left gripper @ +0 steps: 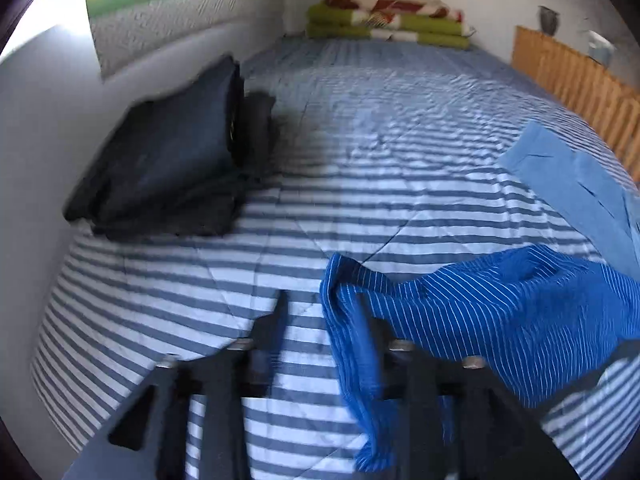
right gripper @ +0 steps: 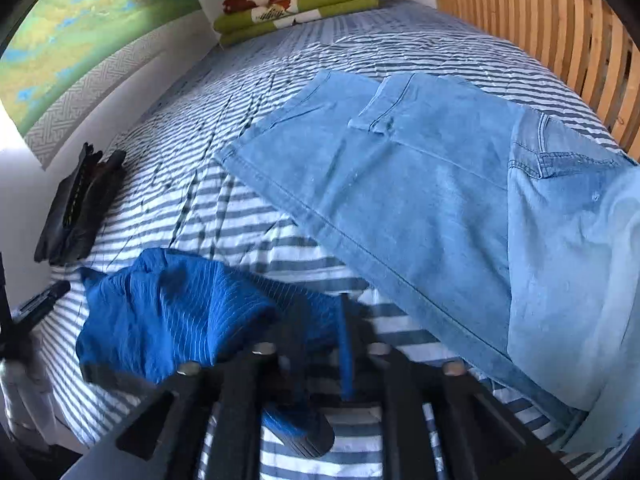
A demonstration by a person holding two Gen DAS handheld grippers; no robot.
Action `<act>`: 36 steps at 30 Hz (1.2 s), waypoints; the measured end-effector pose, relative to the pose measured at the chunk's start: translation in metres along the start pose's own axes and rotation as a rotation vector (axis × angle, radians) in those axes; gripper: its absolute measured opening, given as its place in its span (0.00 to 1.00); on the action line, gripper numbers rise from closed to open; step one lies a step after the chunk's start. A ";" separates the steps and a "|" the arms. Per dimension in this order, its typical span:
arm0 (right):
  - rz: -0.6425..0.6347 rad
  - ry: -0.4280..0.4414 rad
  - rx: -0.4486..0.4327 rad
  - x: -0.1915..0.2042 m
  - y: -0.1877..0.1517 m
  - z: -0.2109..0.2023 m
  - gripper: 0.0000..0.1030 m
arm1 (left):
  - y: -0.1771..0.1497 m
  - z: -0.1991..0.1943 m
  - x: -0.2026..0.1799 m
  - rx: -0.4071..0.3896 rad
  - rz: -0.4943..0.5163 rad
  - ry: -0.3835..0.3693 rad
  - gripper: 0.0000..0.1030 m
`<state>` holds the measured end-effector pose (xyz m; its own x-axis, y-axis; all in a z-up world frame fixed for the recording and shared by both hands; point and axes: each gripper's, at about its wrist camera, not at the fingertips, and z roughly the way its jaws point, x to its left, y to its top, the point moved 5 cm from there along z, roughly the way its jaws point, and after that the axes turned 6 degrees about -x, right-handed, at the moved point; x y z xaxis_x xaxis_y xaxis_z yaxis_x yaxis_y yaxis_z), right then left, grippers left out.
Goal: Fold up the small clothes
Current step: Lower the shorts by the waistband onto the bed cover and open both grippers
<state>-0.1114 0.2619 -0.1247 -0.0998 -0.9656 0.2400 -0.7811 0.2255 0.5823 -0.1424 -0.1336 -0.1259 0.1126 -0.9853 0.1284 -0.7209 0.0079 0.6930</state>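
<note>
Blue pinstriped garment (left gripper: 500, 312) draped over open left hand-held gripper (left gripper: 320, 304), right hand-held gripper (right gripper: 320, 312) clamping it, raised above striped bedspread (left gripper: 360, 140)

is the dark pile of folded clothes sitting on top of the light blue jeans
No, the dark folded pile lies on the striped bedspread by the wall, well apart from the light blue jeans.

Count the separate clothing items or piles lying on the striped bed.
3: a dark folded stack by the wall on the left, light blue denim trousers on the right, and a blue pinstriped garment nearest, between the grippers. The stack's pieces cannot be counted.
</note>
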 end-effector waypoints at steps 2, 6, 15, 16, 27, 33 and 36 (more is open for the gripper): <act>-0.020 0.015 -0.010 0.001 -0.010 -0.013 0.32 | -0.007 -0.023 -0.001 -0.040 0.031 -0.031 0.67; -0.016 0.120 0.020 0.005 -0.035 -0.023 0.38 | -0.037 -0.051 -0.007 0.007 0.055 -0.159 0.68; -0.094 0.160 0.074 0.020 -0.069 -0.008 0.45 | -0.099 -0.037 -0.033 0.200 0.052 -0.272 0.33; -0.104 0.155 0.077 0.022 -0.070 -0.005 0.45 | -0.102 -0.034 -0.036 0.214 0.051 -0.268 0.23; 0.000 0.356 0.194 0.038 -0.096 -0.044 0.06 | -0.089 -0.131 0.009 0.154 -0.079 -0.361 0.06; 0.097 0.459 0.188 0.036 -0.072 -0.099 0.06 | -0.047 -0.171 0.025 0.125 -0.137 -0.443 0.06; 0.119 0.402 0.172 0.036 -0.031 -0.089 0.06 | -0.001 -0.153 0.016 0.116 -0.111 -0.416 0.06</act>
<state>-0.0357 0.2312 -0.0653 0.0256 -0.7999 0.5996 -0.8734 0.2739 0.4028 -0.0354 -0.1236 -0.0157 -0.0740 -0.9641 -0.2550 -0.7948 -0.0974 0.5990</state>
